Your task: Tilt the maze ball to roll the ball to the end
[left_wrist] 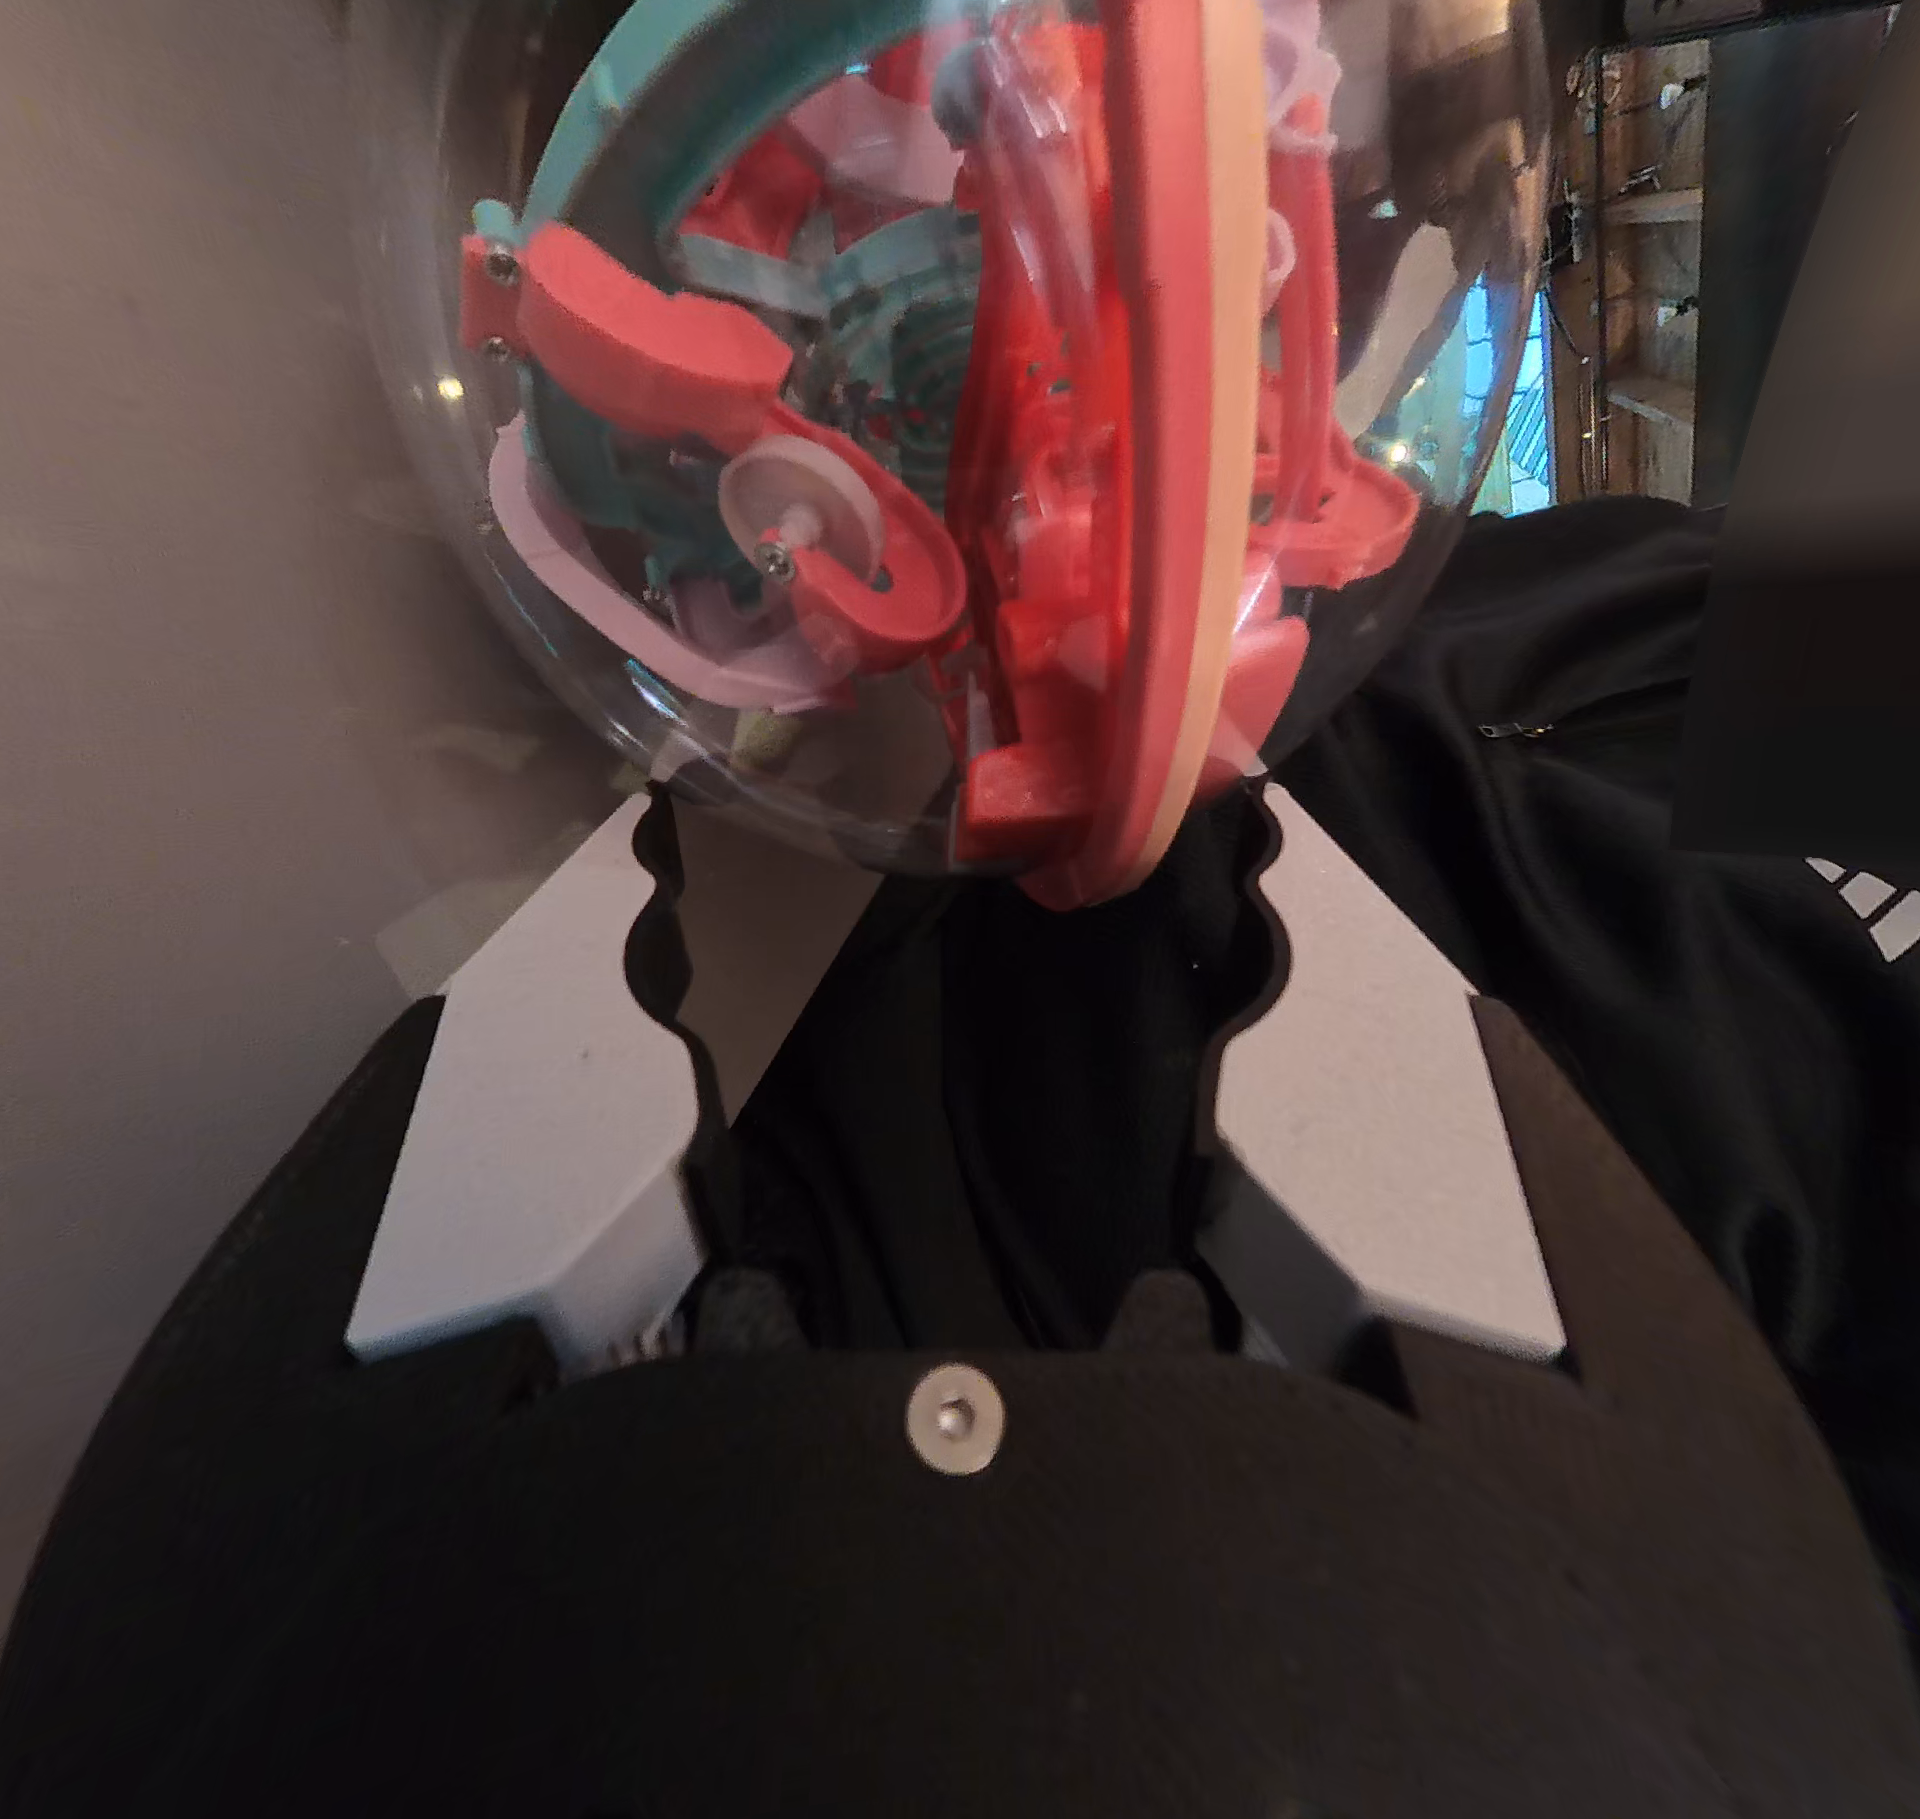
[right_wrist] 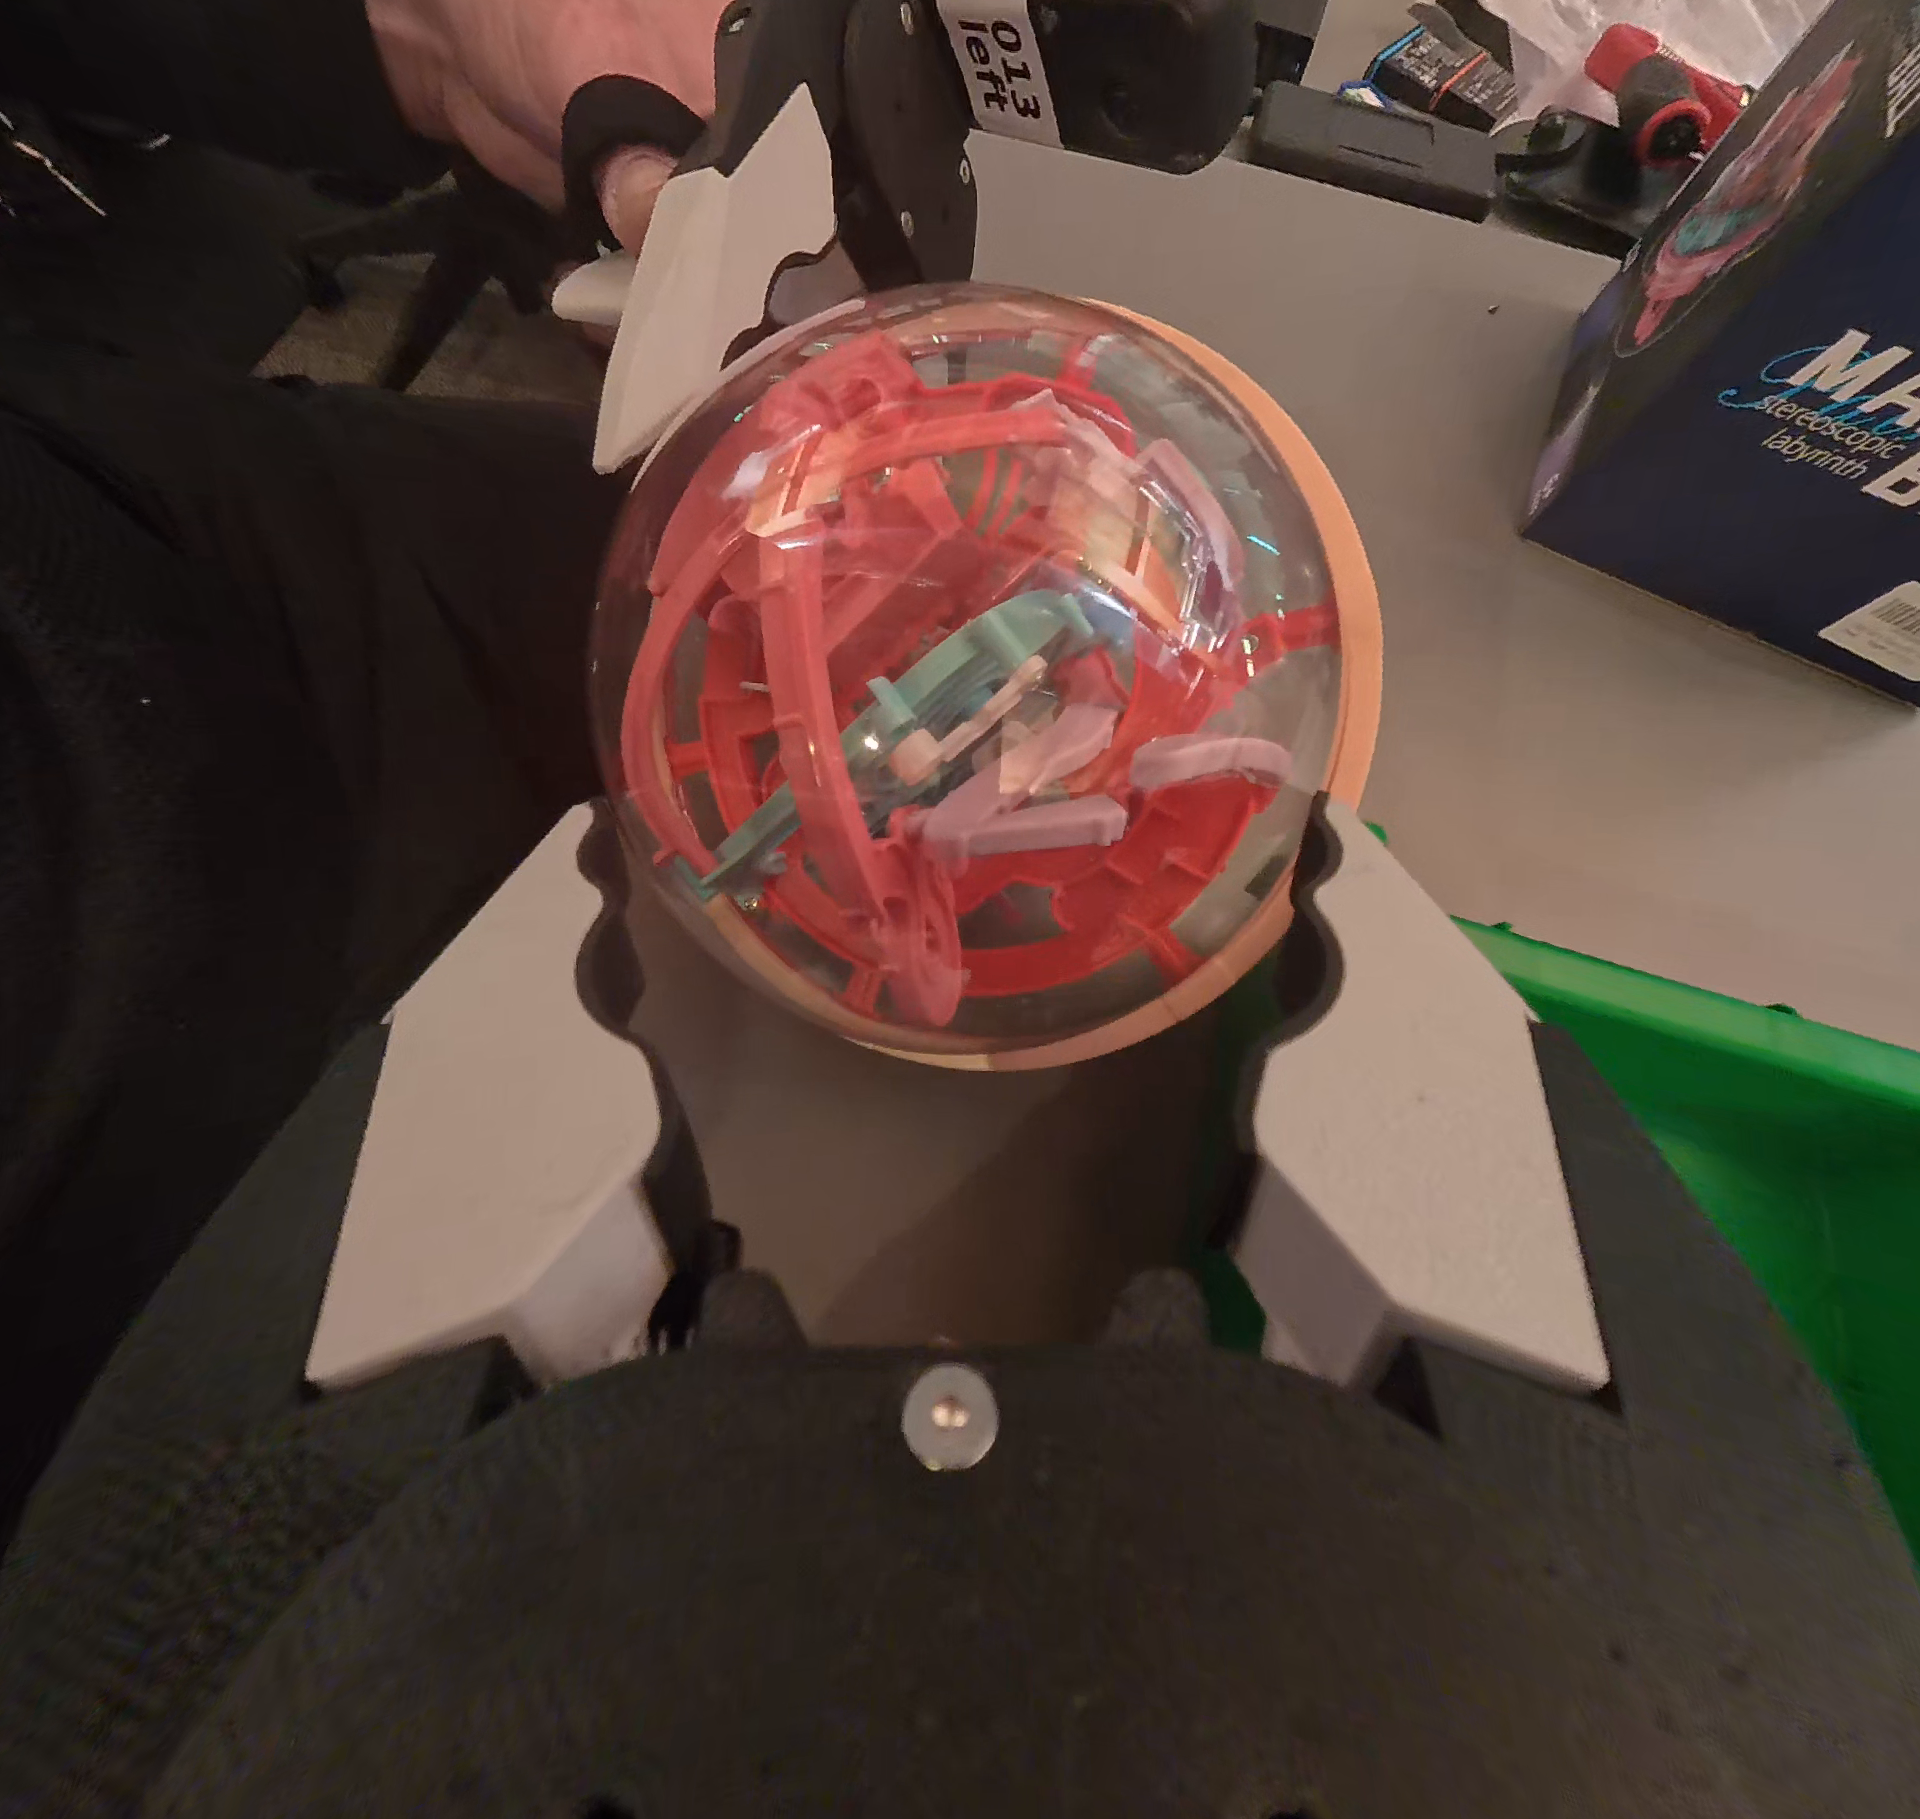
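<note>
Both grippers, left [left_wrist: 951, 813] and right [right_wrist: 951, 834], have fingers [right_wrist: 1382, 948] spread wide, clamping the clear maze ball [right_wrist: 977, 668] between their tips. It hangs above the grey tabletop [right_wrist: 1455, 834] edge, near a blue box [right_wrist: 1745, 439].

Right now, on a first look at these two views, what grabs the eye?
The clear maze ball, packed with red, teal and lilac tracks, fills the centre, held up between both grippers. The right gripper cups its near side; the left gripper meets its far side, with a bare hand behind. A dark blue box stands on the grey table to the right, a green bin below it.
</note>
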Available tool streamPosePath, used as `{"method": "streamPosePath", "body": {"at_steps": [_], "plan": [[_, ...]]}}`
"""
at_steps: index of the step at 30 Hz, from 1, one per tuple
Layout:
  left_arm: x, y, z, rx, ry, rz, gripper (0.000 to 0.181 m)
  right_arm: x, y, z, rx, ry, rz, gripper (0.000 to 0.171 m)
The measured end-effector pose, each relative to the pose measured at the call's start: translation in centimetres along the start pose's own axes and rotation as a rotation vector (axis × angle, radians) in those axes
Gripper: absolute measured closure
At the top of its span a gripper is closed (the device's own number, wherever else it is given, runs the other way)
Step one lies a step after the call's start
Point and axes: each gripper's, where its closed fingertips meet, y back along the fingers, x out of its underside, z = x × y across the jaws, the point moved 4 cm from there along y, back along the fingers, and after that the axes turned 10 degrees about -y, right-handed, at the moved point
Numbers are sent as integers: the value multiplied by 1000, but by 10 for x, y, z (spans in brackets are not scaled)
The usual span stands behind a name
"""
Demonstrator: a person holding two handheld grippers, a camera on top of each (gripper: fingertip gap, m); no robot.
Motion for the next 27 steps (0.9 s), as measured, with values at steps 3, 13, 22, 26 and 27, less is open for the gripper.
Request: {"method": "streamPosePath", "body": {"at_steps": [3, 13, 22, 26, 27], "plan": [[-1, 1, 0, 0, 0, -17, 78, 2, 0, 0, 16, 12, 2, 46], [-2, 2, 4, -5, -41, -104, 79, 16, -17, 0, 136, 102, 56, 32], [2, 4, 5, 10, -90, -191, 77, 8, -19, 4, 145, 158, -1, 33], [-11, 14, -10, 20, -169, -241, 77, -16, -6, 7, 187, 219, -62, 33], [-17, 18, -16, 7, -202, -237, 77, -24, -1, 7, 209, 246, -72, 33]]}}
